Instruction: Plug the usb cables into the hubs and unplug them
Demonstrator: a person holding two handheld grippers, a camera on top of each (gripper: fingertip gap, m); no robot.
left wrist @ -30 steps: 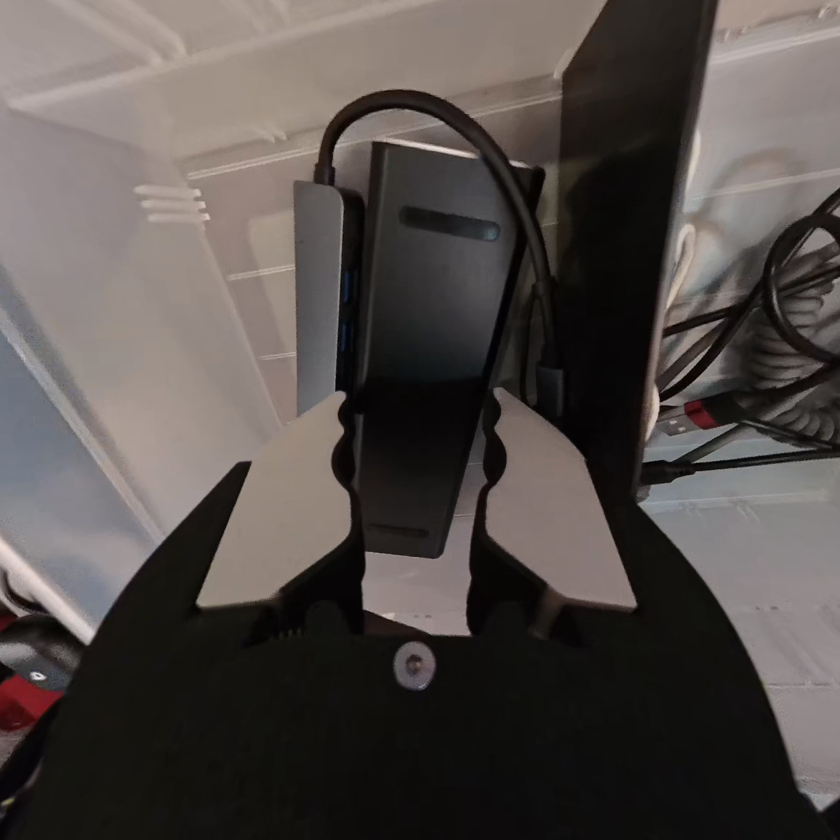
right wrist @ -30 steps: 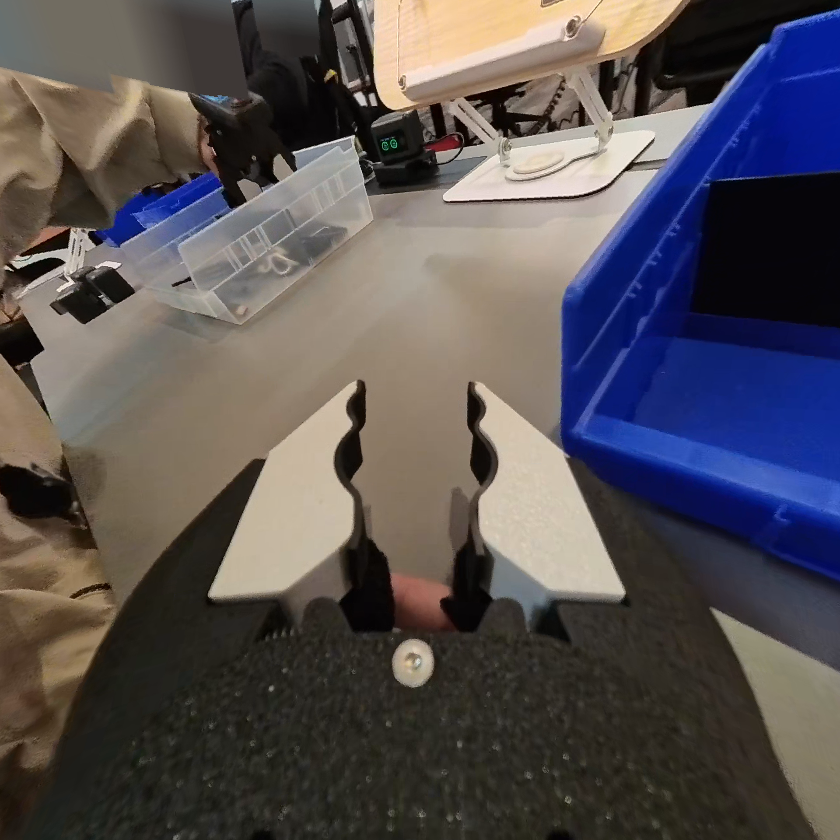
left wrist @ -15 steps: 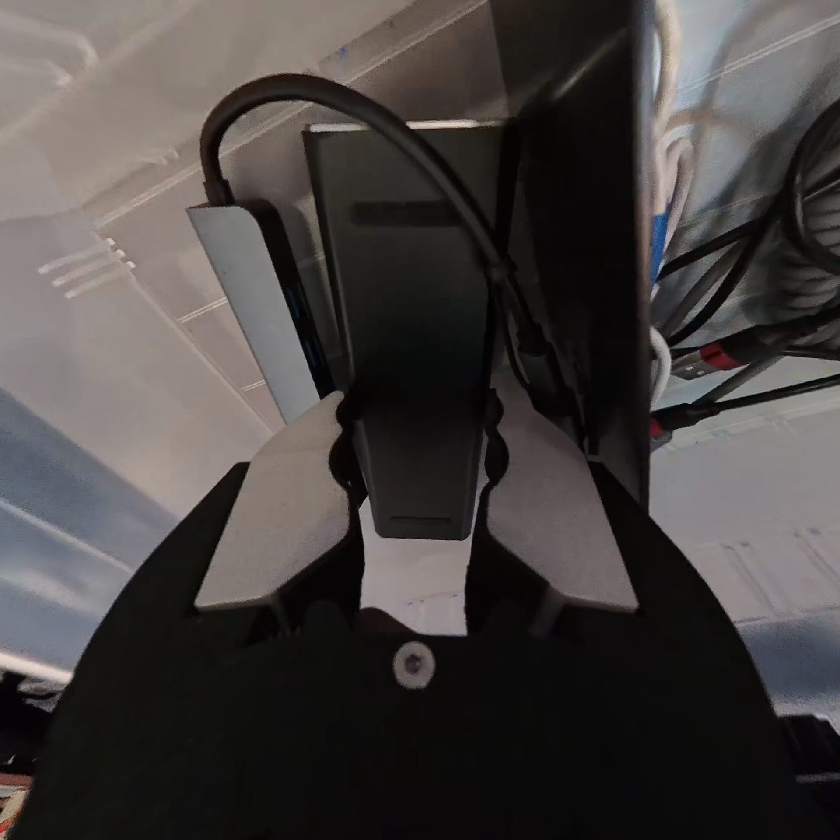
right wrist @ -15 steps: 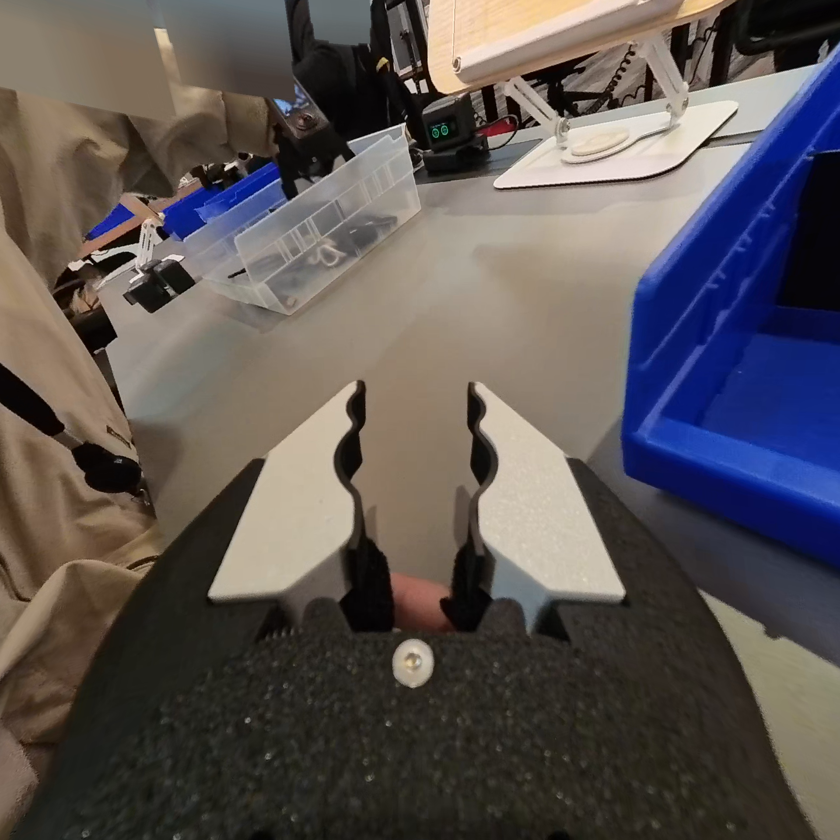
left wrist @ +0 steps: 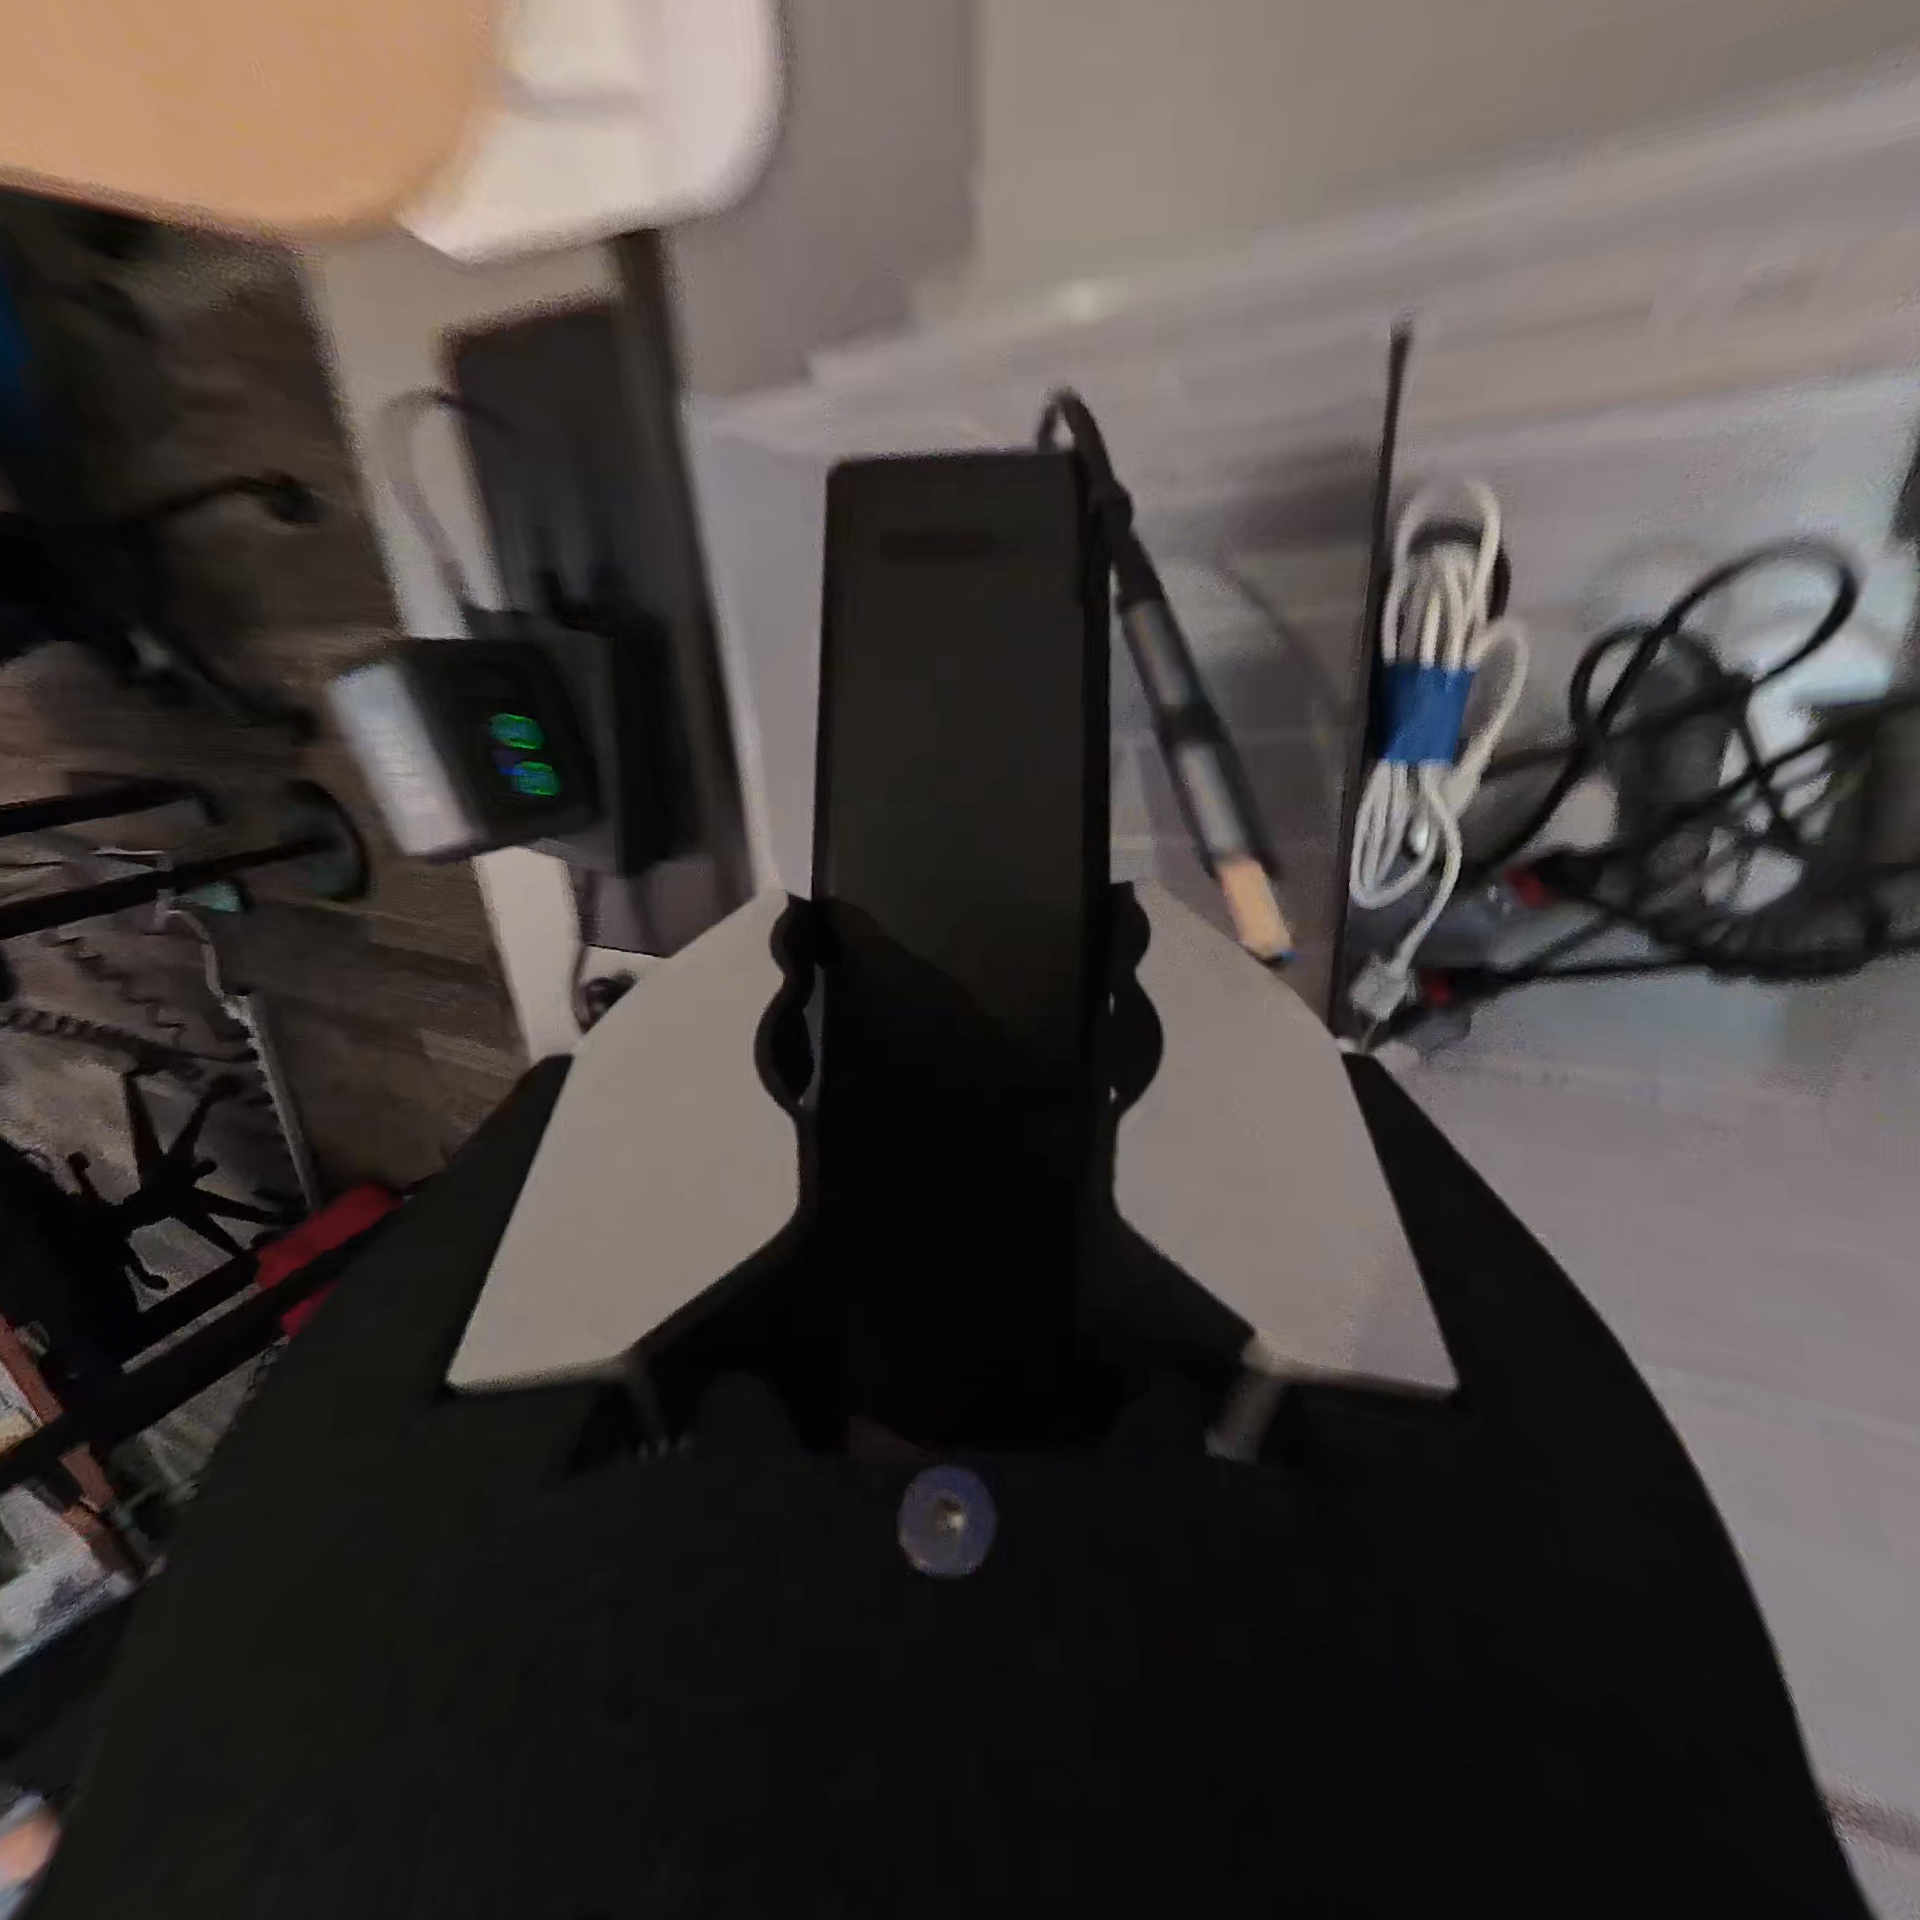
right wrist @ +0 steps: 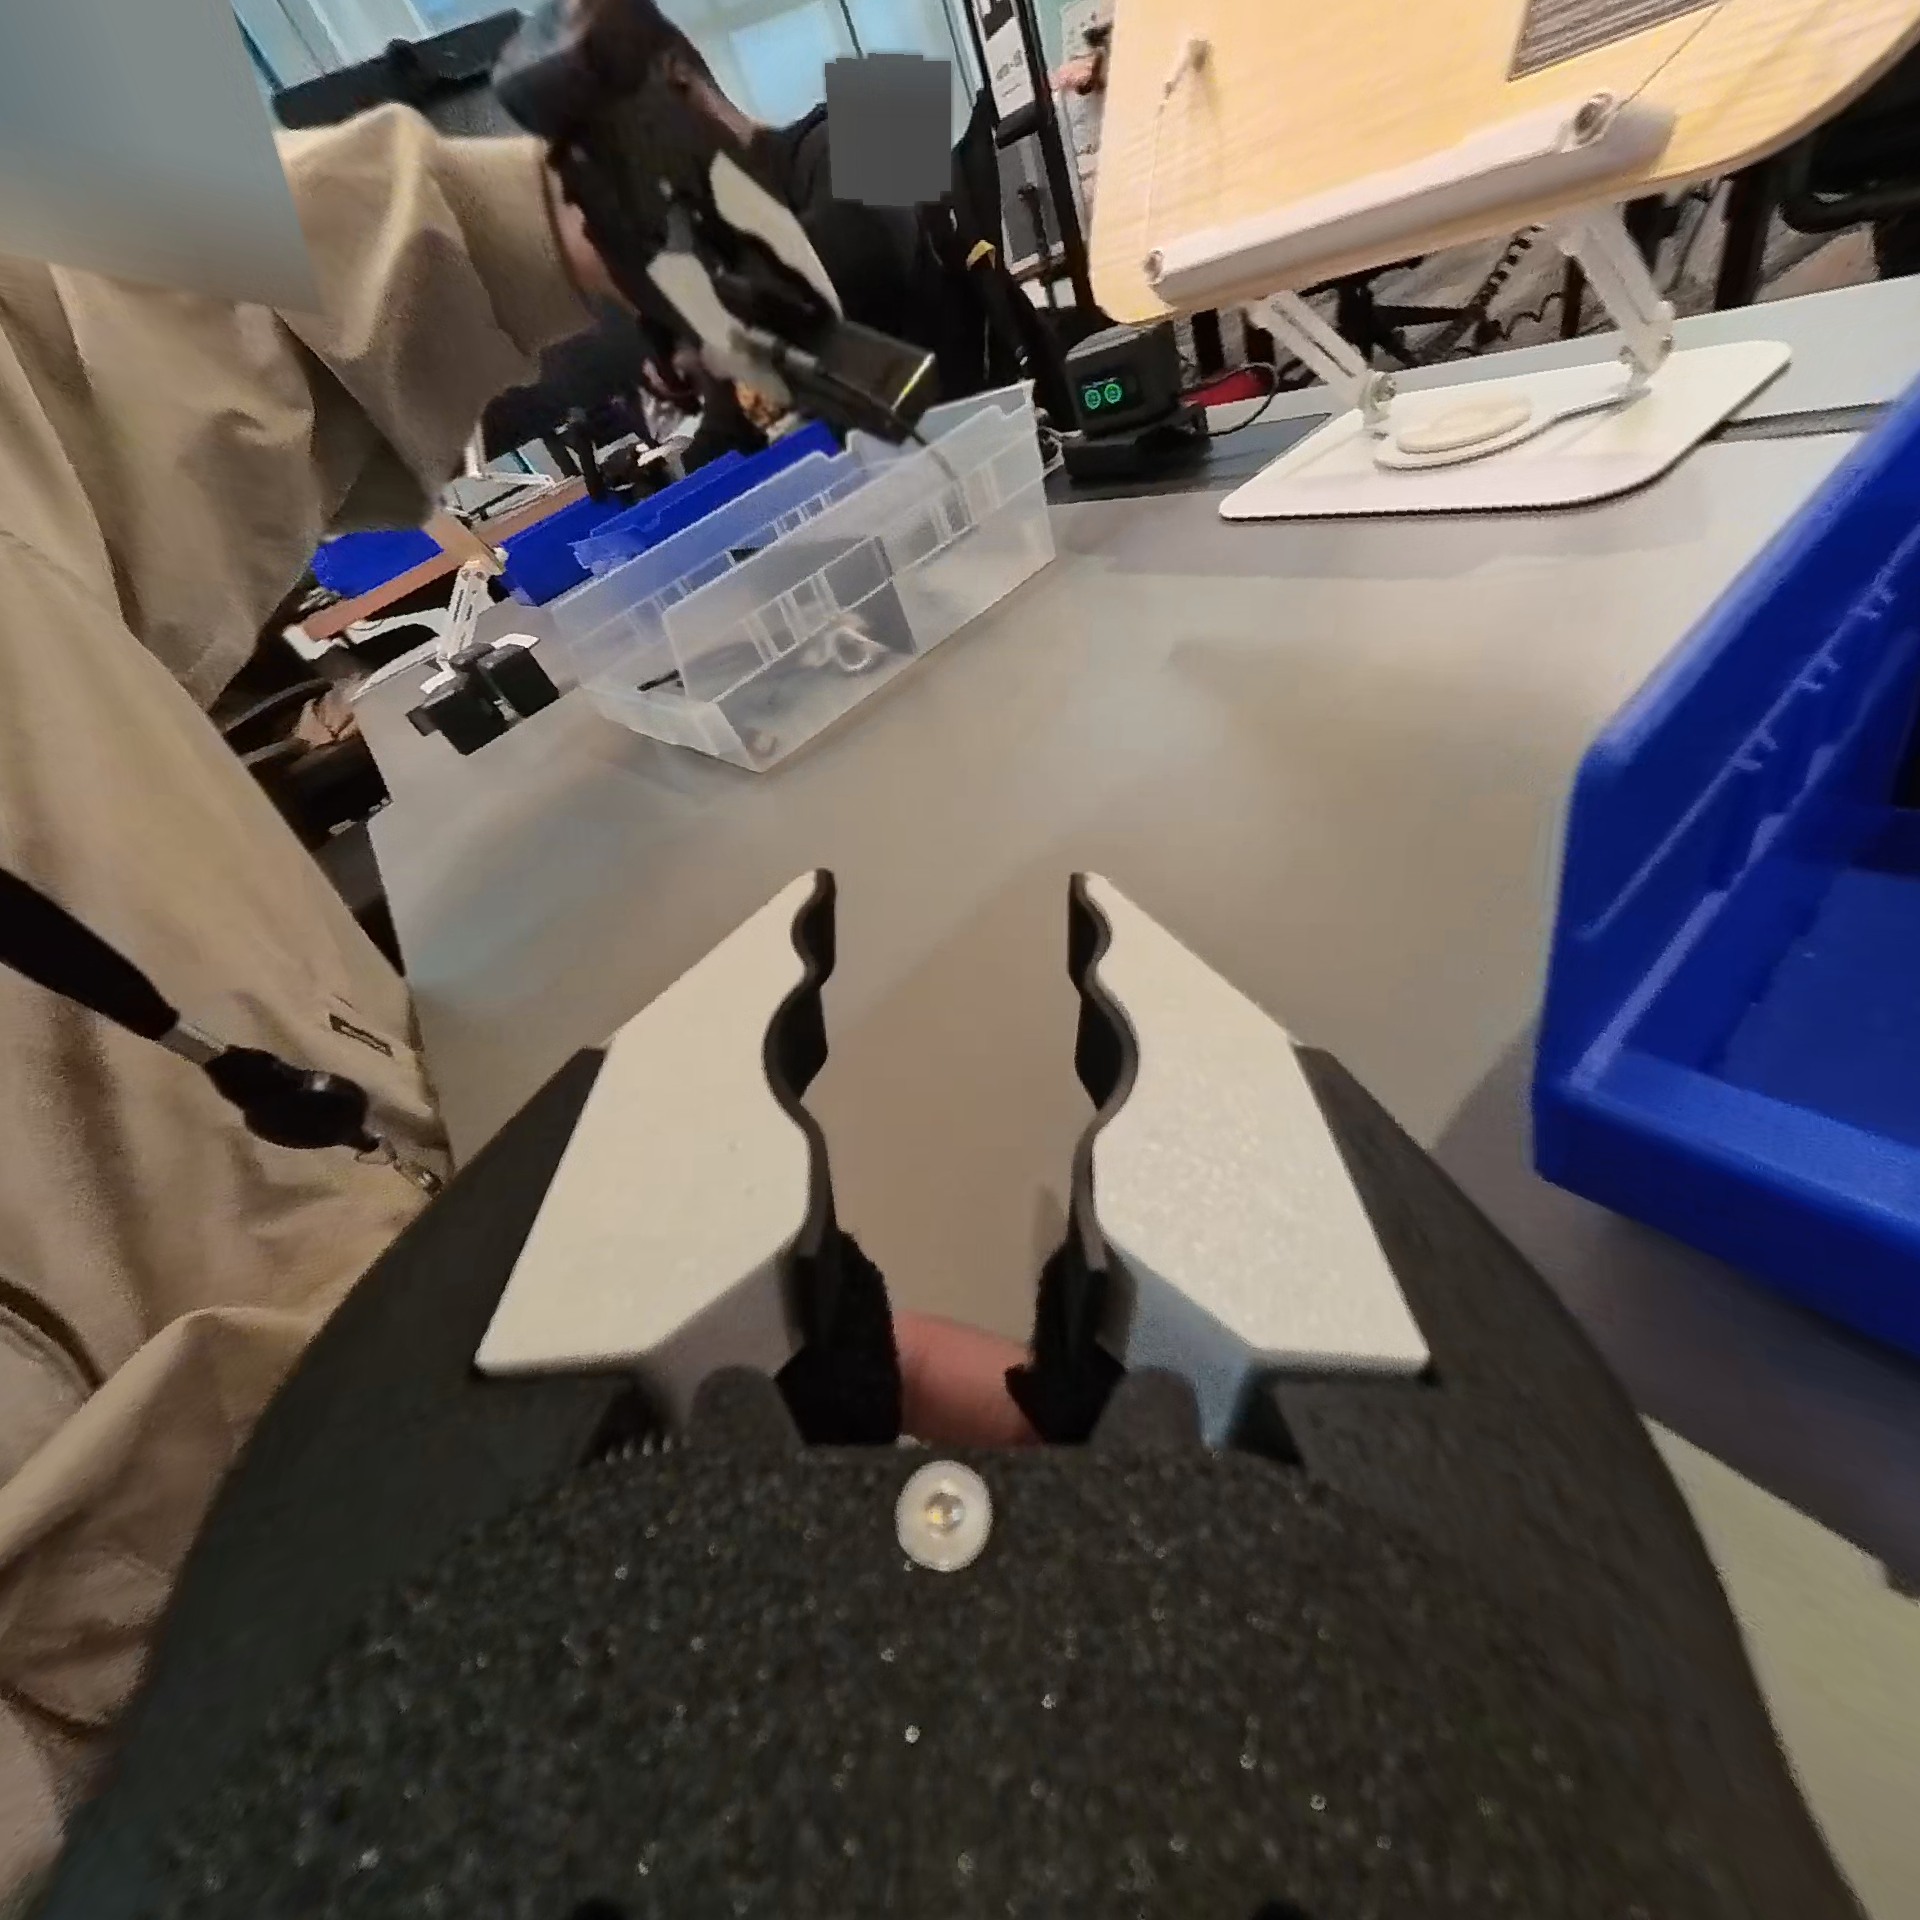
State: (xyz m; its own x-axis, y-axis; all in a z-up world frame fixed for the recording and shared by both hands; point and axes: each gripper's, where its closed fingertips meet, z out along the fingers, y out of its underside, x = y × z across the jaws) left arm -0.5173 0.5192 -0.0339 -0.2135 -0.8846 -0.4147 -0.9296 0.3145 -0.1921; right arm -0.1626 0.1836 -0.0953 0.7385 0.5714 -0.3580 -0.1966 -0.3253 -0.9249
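A wide grey table (right wrist: 1195, 727) fills the right wrist view, in a busy workroom with other desks and dark equipment behind. At the right edge stands a large blue bin (right wrist: 1714, 935), open towards the camera. Farther back a light wooden board on a white stand (right wrist: 1507, 416) rests on the table, and beside it a small black device with green lights (right wrist: 1117, 400). To the left, on the table, sits a clear plastic organiser tray (right wrist: 831, 613) with dividers and small dark parts inside; blue bins lie behind it. A person in a beige jacket (right wrist: 208, 727) takes up the left side, the sleeve reaching out above the tray.

The right gripper (right wrist: 951, 904) hovers over bare table with its jaws spread and nothing between them.

The left wrist view is blurred. The left gripper (left wrist: 956, 935) pinches a dark grey hub (left wrist: 956, 707), a long flat block held by its near end so that its length runs away from the camera. A short black cable with a metal plug (left wrist: 1195, 748) hangs off the hub's far right corner. Beyond a thin dark divider to the right lie a coiled white cable with a blue band (left wrist: 1434, 717) and a tangle of black cables (left wrist: 1714, 790).
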